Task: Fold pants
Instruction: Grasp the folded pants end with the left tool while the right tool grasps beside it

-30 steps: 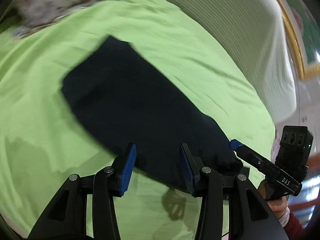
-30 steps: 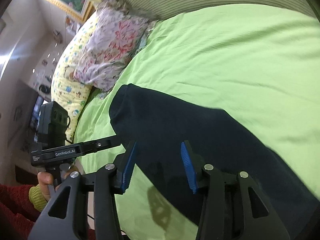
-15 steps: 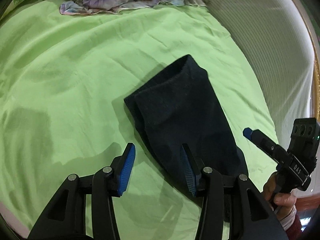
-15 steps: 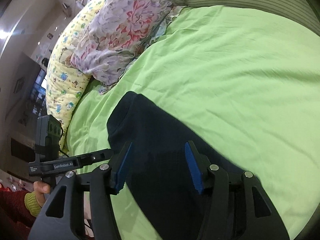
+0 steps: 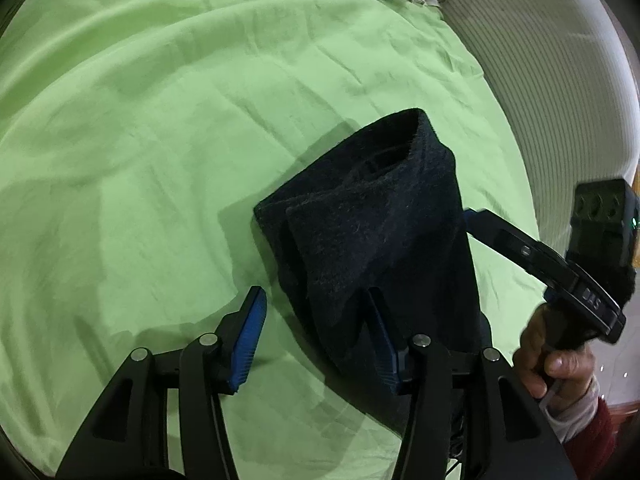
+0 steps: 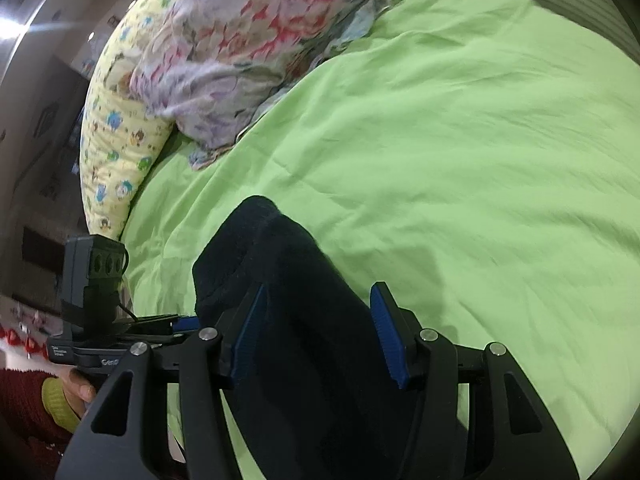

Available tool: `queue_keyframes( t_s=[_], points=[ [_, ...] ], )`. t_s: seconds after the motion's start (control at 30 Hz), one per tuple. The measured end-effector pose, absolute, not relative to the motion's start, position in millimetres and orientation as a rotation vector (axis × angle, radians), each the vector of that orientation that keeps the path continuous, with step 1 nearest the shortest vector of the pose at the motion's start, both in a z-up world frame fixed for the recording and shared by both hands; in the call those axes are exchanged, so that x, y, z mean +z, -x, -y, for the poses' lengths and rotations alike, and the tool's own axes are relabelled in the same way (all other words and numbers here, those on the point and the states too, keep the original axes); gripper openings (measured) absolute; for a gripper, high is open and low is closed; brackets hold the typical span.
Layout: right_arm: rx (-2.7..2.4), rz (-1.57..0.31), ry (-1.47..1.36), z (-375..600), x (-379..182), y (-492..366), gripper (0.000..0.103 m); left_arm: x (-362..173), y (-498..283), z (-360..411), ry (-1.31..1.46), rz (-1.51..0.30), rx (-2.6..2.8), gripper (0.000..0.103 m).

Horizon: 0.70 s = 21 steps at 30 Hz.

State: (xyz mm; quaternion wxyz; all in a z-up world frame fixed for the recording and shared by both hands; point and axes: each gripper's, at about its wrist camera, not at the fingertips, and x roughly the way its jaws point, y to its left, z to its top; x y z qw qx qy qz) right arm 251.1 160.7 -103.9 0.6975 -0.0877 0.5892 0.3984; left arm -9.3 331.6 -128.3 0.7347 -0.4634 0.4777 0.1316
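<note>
The dark pants lie folded into a narrow strip on the green sheet, running from the near edge away toward the pillows.

The left gripper tilts steeply down at the strip's left edge. Its jaws have just been opening and stand spread, the right pad against the cloth, the left pad over bare sheet, nothing pinched.

The right gripper also points steeply down, straddling the strip. Its fingers stand apart with the cloth between them, pads not pressing.

A hand in a red sleeve grips the right gripper's handle.
</note>
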Motion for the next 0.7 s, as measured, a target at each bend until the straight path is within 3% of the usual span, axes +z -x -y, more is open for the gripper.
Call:
queue_keyframes(
  t_s=[0.33,0.4,0.43,0.5,0.7],
  points=[
    [0.973,-1.381,0.312,-196,-126,-258,0.054,-129,4,-332,1.011,-1.023,0.28,0.05],
    [0.985,-1.371,0.334,-198,-126,-255,0.045,-128,2,-332,1.001,-1.017,0.269,0.036],
    [0.987,-1.366,0.334,-197,-125,-255,0.038,-128,1,-332,0.997,-1.02,0.27,0.036],
    [0.99,-1.363,0.318,-195,-123,-253,0.03,-127,-1,-333,0.996,-1.007,0.259,0.025],
    [1.002,-1.326,0.219,-176,-103,-250,0.025,-102,-2,-323,0.935,-0.956,0.221,0.019]
  ],
)
